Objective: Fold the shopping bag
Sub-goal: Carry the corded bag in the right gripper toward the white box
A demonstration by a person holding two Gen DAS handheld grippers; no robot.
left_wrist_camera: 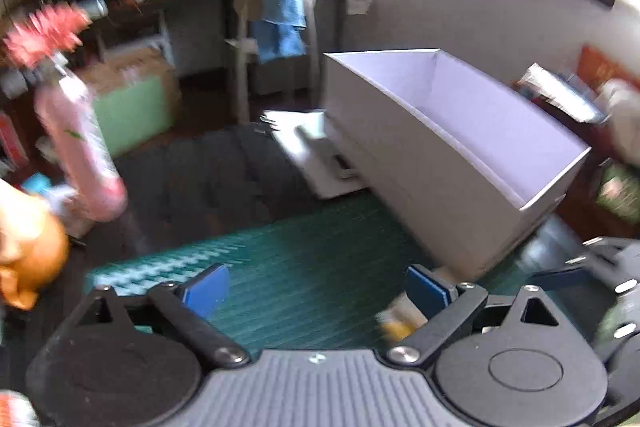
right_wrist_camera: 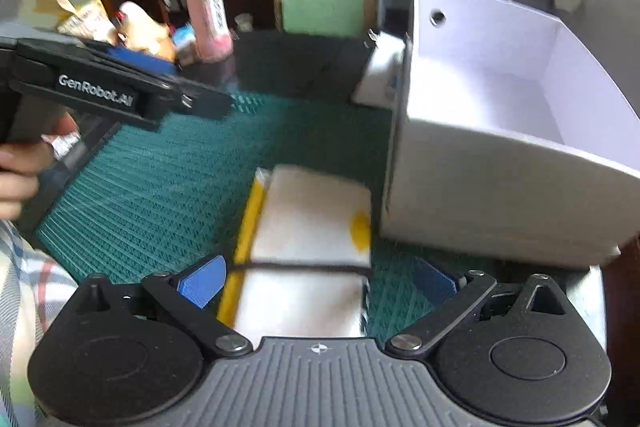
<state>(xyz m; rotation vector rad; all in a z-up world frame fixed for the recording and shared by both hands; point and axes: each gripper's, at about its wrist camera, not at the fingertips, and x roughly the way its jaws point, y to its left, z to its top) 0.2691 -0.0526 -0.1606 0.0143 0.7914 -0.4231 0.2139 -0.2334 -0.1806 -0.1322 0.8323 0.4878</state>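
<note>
The shopping bag is a white folded packet with yellow trim and a dark band across it. It lies flat on the green mat in the right wrist view. My right gripper is open, its blue pads on either side of the bag's near end and not closed on it. My left gripper is open and empty above the mat; a yellow and white scrap, perhaps the bag's edge, shows by its right finger. The left gripper's body also shows in the right wrist view, at the left.
A white open cardboard box stands right of the bag, also in the left wrist view. A pink bottle with a pink flower, a toy and packets stand at the back left. A dark cloth lies beyond the mat.
</note>
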